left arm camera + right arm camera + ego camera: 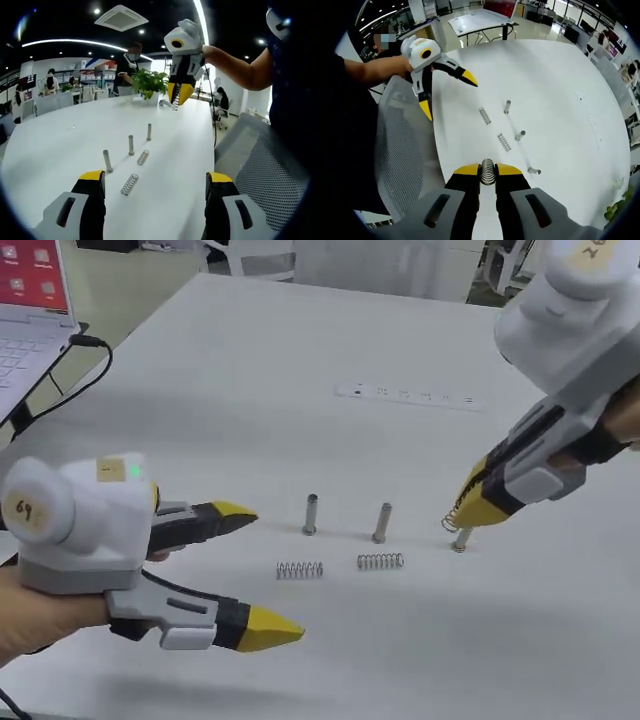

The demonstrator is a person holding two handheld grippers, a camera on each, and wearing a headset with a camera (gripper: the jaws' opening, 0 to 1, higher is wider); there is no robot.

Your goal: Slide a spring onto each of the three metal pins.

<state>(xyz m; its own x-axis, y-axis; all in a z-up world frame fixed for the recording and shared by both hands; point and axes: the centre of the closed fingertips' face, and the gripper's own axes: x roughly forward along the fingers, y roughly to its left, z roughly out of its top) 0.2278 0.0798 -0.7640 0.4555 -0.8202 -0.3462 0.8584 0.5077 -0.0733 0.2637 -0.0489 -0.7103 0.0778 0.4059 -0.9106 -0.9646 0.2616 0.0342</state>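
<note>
The right gripper [472,510] has its yellow-tipped jaws pressed on a thin wire coil spring [487,170]. It pinches the spring near one end, so the rest of the coil hangs below the tips. The coil is in the air just above the right pin [461,539]. In the left gripper view it hangs apart from that pin and from the desk [250,380].

The pins are short, smooth grey metal cylinders standing upright in a row from left to right on the smooth white desk. The left pin [311,514] and the middle pin [382,522] are bare.

Two more wire coils lie flat on the desk, just on the near side of the row, both lying left to right. The left spring [299,569] is just beside the left pin, and the middle spring [380,561] is just beside the middle pin.

The left gripper [270,572] is at the near left with its jaws spread wide and nothing between them. It has a rounded white housing and grey-and-black arms ending in pointed yellow tips, which aim right towards the springs.

On the far side of the desk lies a flat white power strip [405,395]. At the far left is a laptop [30,300] with a black cable [75,375].
</note>
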